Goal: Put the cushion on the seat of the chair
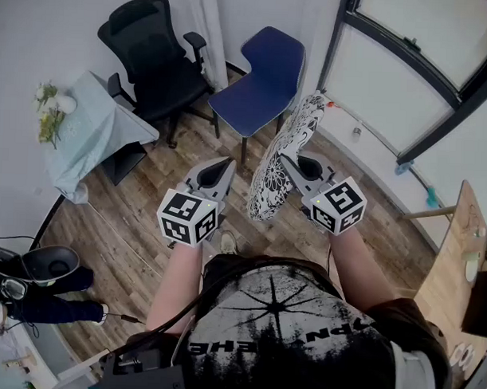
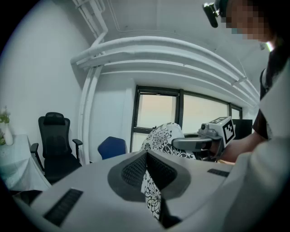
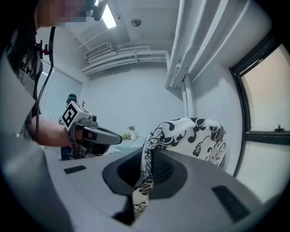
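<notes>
Wood floor (image 1: 139,218) lies below; my right gripper (image 3: 147,156) clenches the patterned cushion (image 1: 268,183) on edge, my left gripper (image 2: 146,156) pressed shut beside it

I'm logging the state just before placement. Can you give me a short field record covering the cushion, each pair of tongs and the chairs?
cushion: black-and-white floral, held up on edge in the air, short of the chairs
left tongs: shut on the cushion's fabric
right tongs: shut on the cushion's fabric
blue chair: straight ahead, seat bare
black office chair: left of the blue chair, seat bare
task status: cushion not yet on a seat
</notes>
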Action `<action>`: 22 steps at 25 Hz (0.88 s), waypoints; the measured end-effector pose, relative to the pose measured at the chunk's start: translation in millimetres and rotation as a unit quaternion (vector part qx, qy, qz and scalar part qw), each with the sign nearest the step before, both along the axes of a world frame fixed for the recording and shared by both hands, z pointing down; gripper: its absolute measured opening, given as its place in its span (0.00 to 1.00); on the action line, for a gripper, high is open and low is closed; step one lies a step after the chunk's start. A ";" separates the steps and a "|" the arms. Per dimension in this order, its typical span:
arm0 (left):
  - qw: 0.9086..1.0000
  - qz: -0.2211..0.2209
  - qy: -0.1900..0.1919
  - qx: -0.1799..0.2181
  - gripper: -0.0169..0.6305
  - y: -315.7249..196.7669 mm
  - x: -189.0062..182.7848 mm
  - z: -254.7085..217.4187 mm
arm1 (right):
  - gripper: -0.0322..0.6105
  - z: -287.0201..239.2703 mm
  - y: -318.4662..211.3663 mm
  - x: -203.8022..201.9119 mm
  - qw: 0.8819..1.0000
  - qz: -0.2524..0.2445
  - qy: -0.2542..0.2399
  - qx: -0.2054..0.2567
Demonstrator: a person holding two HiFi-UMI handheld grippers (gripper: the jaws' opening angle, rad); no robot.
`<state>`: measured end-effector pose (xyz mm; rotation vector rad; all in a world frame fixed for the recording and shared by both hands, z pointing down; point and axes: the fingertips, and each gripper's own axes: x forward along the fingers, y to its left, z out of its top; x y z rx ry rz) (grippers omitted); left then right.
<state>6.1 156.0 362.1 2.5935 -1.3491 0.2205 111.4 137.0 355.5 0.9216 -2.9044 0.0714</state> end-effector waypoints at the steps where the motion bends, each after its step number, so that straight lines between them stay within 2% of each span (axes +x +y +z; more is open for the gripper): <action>1: 1.000 0.000 -0.004 0.002 0.05 -1.9 -0.4 -0.7 | 0.09 -0.7 -2.0 -0.7 1.000 -0.001 0.001 0.001; 7: 0.999 -0.006 -0.032 0.010 0.05 -3.3 5.4 0.6 | 0.09 -4.1 -3.2 1.8 1.000 -0.010 -0.004 0.009; 16: 0.999 -0.008 -0.037 0.006 0.05 -2.5 7.2 3.6 | 0.10 -6.8 -2.3 2.6 1.000 -0.014 -0.014 0.013; 22: 0.999 -0.008 -0.038 -0.007 0.05 -6.9 -0.1 18.2 | 0.10 0.7 -9.2 -2.0 1.000 -0.012 -0.018 0.000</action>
